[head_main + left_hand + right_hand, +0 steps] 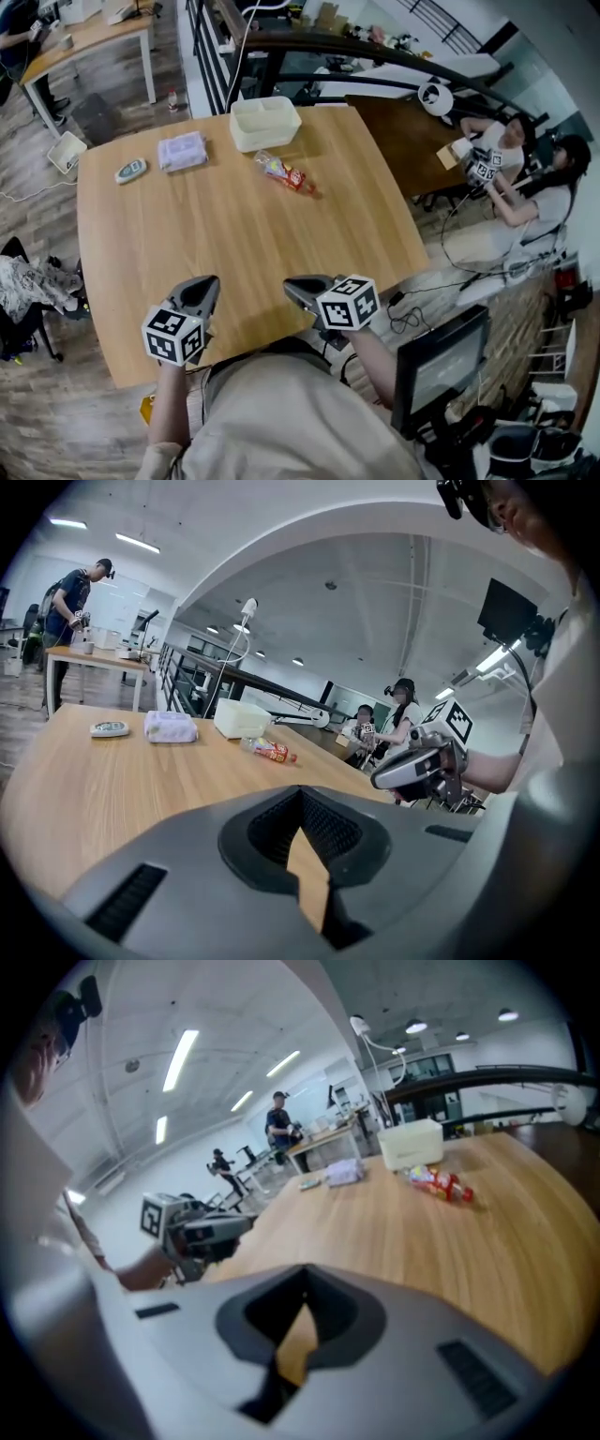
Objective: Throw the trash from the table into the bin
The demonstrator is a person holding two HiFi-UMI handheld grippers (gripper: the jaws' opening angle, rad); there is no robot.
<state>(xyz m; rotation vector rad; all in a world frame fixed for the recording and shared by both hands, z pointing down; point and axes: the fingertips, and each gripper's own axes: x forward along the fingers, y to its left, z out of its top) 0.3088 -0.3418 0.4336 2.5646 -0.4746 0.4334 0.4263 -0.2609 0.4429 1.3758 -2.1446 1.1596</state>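
**Head view:** The trash, a crumpled red-and-yellow snack wrapper (281,172), lies on the wooden bench (225,244) toward its far edge. It sits just on the near side of a white open tub (264,122), which I take to be the bin. A pack of tissues (182,150) and a small oval device (130,171) lie toward the far left corner. The left gripper (204,283) and the right gripper (292,285) hover over the near edge, well apart from the wrapper.

**Left gripper view:** The fingers are pressed together with nothing between them; only bare bench shows through the slot. The wrapper (269,750) lies ahead and slightly left, in front of the tub.

**Right gripper view:** These fingers are likewise closed and empty. The wrapper (441,1184) lies far across the bench, near the tub (410,1144).

**Step in hand:** I judge this to be the reach toward the wrapper.
- One gripper is enough, and the right has the straighter line.
- Its fingers need to spread before it arrives.
- It should come down over the wrapper's narrow width and pinch the bunched middle, not a loose end, since thin film can slip or slide away.
- It should then lift clear before crossing the tub's rim.
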